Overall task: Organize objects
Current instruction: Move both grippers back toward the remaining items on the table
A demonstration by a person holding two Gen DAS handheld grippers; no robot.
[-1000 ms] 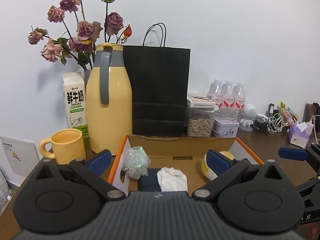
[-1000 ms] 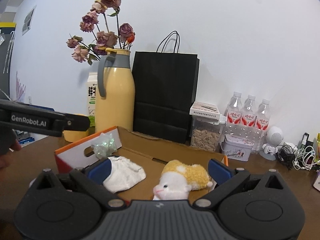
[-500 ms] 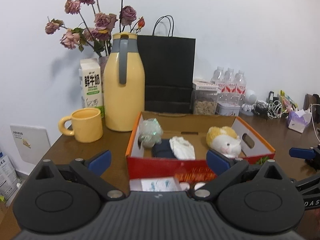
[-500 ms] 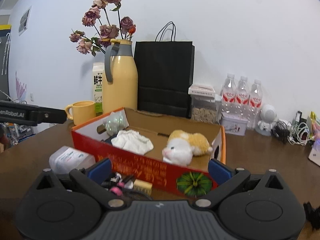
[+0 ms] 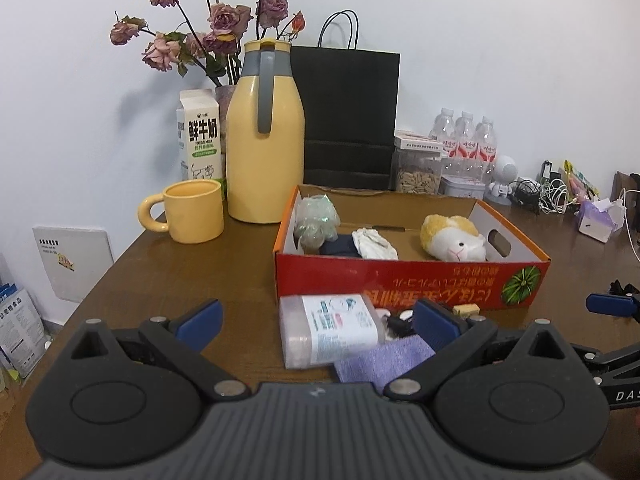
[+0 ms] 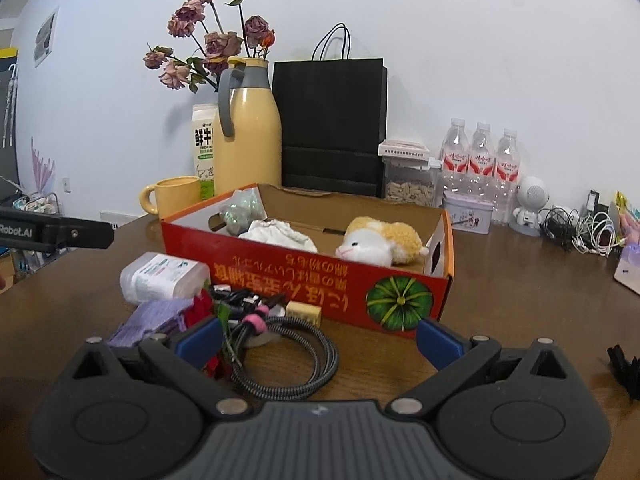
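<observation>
Both tongs are spread and empty: the left tongs (image 5: 318, 318) hang over a clear plastic wipes pack (image 5: 328, 330), the right tongs (image 6: 318, 338) over a coiled braided cable (image 6: 288, 364), with the red cardboard box (image 6: 320, 280) beyond on the brown wooden worktop (image 6: 520, 300).

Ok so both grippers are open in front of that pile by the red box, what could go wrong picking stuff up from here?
The braided cable loops into the other cords and the red flower, so lifting one may drag the rest. The wipes pack lies partly on the purple cloth; pulling the cloth could shift it. The small yellow block sits right against the red box, leaving little finger room.
</observation>
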